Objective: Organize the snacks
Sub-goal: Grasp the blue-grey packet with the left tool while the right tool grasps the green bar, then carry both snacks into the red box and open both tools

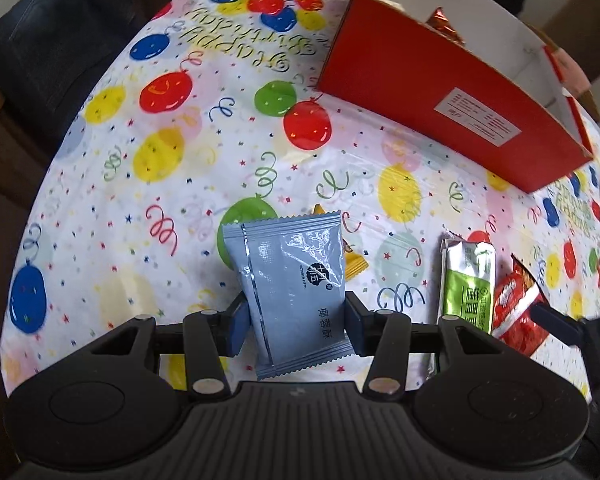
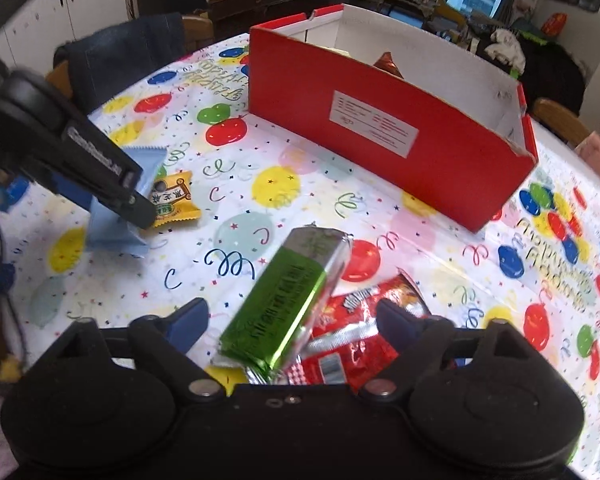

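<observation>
Evenly daylit, soft-shadowed around the red box [image 1: 428, 108]. Glare on the blue packet [image 1: 296, 280] near it (crinkled foil). Strongly bowed and dark-cornered at edges; smeared by motion left of the box.

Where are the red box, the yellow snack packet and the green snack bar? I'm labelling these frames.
red box [image 2: 380, 128]: right wrist view, front wall.
yellow snack packet [image 2: 176, 200]: right wrist view, printed face.
green snack bar [image 2: 280, 300]: right wrist view, green top face.
</observation>
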A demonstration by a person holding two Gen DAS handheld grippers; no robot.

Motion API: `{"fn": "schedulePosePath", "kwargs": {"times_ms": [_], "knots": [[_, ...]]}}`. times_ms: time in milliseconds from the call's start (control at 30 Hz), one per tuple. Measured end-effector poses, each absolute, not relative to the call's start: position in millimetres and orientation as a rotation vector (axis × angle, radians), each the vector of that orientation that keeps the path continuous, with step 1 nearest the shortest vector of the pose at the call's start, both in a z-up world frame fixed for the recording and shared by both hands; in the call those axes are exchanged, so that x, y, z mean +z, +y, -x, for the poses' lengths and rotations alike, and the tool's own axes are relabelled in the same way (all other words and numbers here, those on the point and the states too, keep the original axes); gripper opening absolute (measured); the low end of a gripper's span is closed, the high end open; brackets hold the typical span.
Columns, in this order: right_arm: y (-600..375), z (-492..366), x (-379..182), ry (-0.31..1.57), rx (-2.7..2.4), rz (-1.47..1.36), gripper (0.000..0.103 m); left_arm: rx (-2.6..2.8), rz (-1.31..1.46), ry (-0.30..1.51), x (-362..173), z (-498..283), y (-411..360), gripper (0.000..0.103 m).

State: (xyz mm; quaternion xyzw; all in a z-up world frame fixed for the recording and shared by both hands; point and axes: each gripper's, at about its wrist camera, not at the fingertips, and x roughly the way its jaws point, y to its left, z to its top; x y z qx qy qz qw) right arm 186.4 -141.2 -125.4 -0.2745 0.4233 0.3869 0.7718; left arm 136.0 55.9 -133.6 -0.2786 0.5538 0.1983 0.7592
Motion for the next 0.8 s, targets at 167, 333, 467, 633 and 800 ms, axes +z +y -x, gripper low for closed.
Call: {"fn": "schedulePosePath", "kwargs": {"times_ms": [167,333,467,633,800], "knots": [[-122.4,-176.7,-140.5,0.898,0.748,0.668,0.073,0.396,0.591,1.214,-135.1,-129.5,68.2,0.048],[-111.2,-169.3,-151.3,0.883,0.676,0.713,0.065,0.373,0.581,1.216,-135.6,-125.1,80.7,0.048],[-104.7,-163.0,-156.9,0.855,0.630,0.746,0.062,0.356,0.570,1.218,-135.5,-123.0,88.4,0.048],[-100.1,-156.5,-157.7,0.835,0.602,0.762,0.054,0.334,0.561,1.218,-135.9,-120.9,95.0,0.048],[-98.6,-156.7,-156.5,0.860,0.571,0.737,0.048,0.318,0.551,1.214,-134.9,-119.3,99.1,0.048]]}}
